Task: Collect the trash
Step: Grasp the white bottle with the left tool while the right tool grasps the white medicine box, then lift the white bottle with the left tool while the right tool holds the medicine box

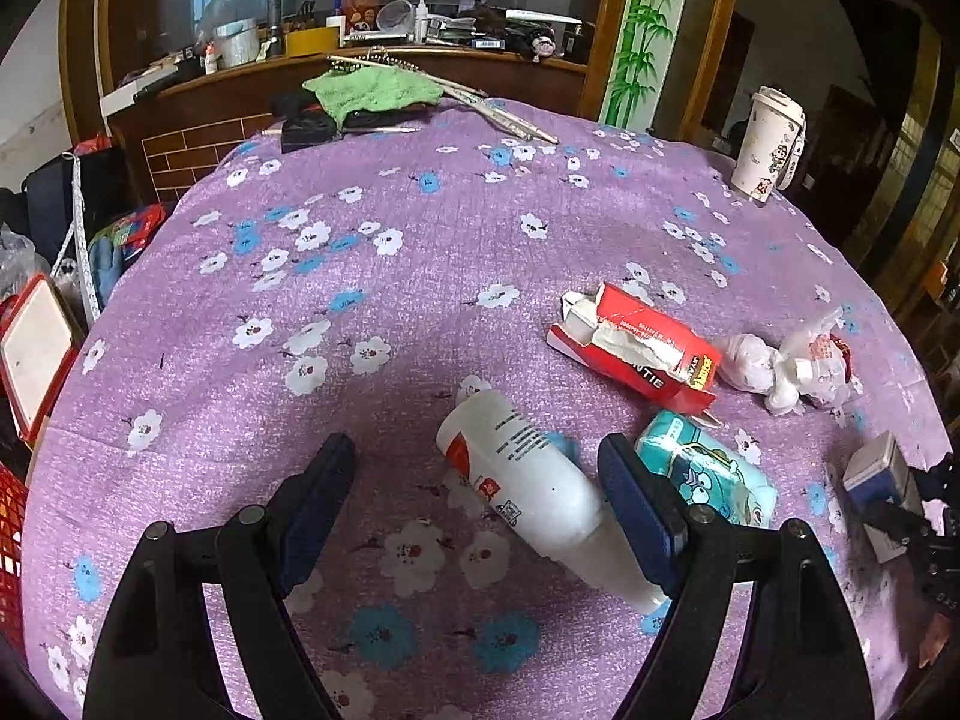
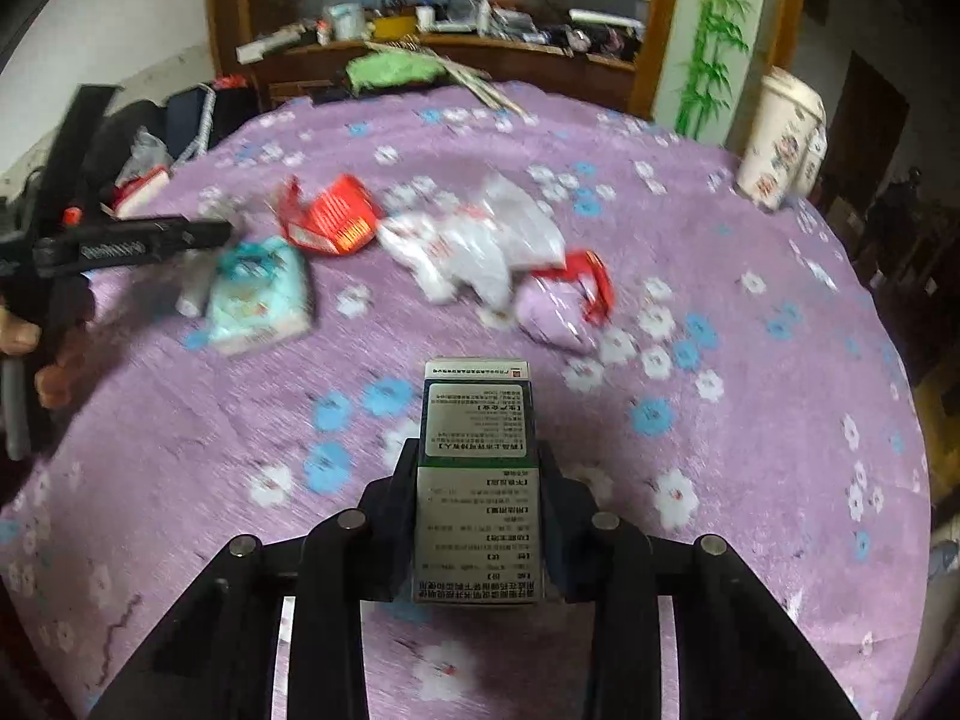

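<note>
My left gripper [image 1: 474, 468] is open, its fingers either side of a white plastic bottle [image 1: 528, 480] lying on the purple flowered tablecloth [image 1: 390, 228]. A torn red carton [image 1: 636, 342], a teal tissue pack [image 1: 708, 474] and a crumpled clear plastic bag [image 1: 786, 366] lie to its right. My right gripper [image 2: 480, 462] is shut on a small green-and-white medicine box [image 2: 477, 468], held above the cloth. The right wrist view also shows the red carton [image 2: 330, 216], the tissue pack [image 2: 258, 294], the plastic bag [image 2: 480, 246] and the left gripper [image 2: 120, 246] at the far left.
A white lidded cup [image 1: 768, 144] stands at the table's far right edge. A green cloth [image 1: 366, 90] and sticks [image 1: 498, 108] lie at the far edge before a cluttered wooden counter [image 1: 360, 54]. Bags and a red crate [image 1: 12, 546] sit left of the table.
</note>
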Demonstrator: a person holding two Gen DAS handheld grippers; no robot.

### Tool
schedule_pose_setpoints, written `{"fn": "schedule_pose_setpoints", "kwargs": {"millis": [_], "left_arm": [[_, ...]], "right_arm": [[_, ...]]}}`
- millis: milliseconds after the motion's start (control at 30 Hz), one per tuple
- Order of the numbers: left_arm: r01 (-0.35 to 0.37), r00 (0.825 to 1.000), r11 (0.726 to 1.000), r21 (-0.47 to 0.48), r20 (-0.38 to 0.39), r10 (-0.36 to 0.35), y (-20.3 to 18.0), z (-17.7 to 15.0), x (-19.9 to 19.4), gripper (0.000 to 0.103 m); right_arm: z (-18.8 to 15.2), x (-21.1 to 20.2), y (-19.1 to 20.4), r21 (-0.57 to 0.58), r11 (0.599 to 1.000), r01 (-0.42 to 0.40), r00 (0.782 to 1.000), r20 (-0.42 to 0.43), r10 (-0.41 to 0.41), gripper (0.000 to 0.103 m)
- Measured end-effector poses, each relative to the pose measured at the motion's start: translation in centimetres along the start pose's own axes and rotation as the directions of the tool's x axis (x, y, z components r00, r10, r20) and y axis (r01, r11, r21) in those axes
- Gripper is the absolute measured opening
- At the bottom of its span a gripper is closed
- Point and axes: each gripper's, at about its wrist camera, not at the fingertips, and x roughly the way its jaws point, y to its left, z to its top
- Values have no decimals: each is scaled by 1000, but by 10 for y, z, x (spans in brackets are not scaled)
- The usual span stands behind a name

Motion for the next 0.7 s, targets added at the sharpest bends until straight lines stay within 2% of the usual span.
{"fn": "schedule_pose_setpoints", "kwargs": {"millis": [67, 200, 267, 433, 533, 700], "left_arm": [[-15, 1000, 1000, 13, 14, 15, -3, -1, -2, 80], [-17, 1000, 999, 42, 2, 17, -11, -4, 2, 70], [-24, 1000, 998, 52, -12, 24, -12, -5, 6, 66], [-15, 999, 999, 29, -30, 16, -4, -4, 11, 47], [-6, 1000, 1000, 22, -24, 7, -2, -4, 9, 28], [-5, 1000, 1000, 23, -5, 5, -1, -3, 6, 29]], "right_arm": [[6, -1, -2, 42, 999, -11, 999, 36, 10, 37], [17, -7, 7, 92, 996, -11, 992, 130, -1, 37], [21, -7, 18, 79, 997, 14, 987, 158, -26, 37], [25, -10, 25, 73, 997, -27, 978, 207, 11, 37], [25, -11, 18, 104, 994, -38, 976, 217, 15, 37], [29, -11, 11, 175, 984, -11, 982, 188, -23, 37]]}}
